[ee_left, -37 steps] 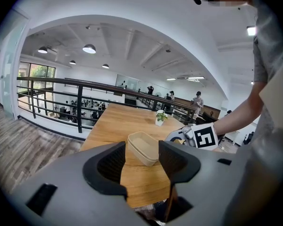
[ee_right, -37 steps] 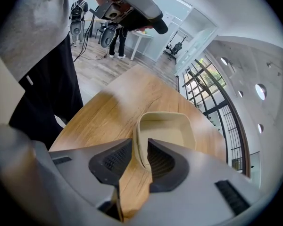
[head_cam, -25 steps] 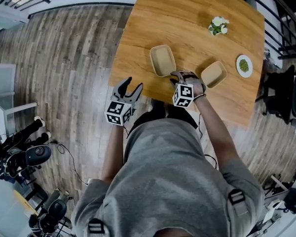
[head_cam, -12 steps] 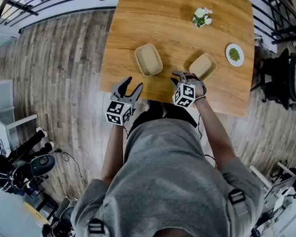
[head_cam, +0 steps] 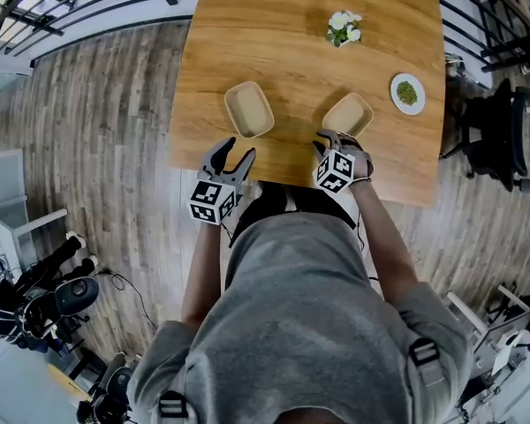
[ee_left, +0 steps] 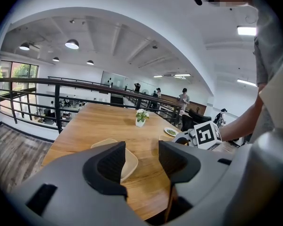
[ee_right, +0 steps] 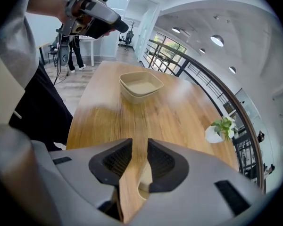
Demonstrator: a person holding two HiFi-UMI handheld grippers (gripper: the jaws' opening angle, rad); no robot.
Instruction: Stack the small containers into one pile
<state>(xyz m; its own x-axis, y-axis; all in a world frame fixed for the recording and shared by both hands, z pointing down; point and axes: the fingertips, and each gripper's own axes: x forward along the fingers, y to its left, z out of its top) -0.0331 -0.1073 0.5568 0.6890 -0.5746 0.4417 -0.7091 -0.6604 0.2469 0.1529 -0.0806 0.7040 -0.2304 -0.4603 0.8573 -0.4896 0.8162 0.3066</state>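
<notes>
Fingers of the right gripper stand close together but not clamped. They have just been narrowing, and table wood shows through the gap, with a pale edge of the right-hand container low in it beside one jaw. In the head view this gripper hangs at that container's near corner, close to the near edge of the table. The left gripper is spread wide with nothing in it, off the table's near edge and just short of the left-hand container. The two containers sit well apart, so stacking has not begun. I judge the main risk to be a shallow pinch — catching only the thin rim, the container could tilt, slip out on the lift, or be dragged over the table's near edge.
</notes>
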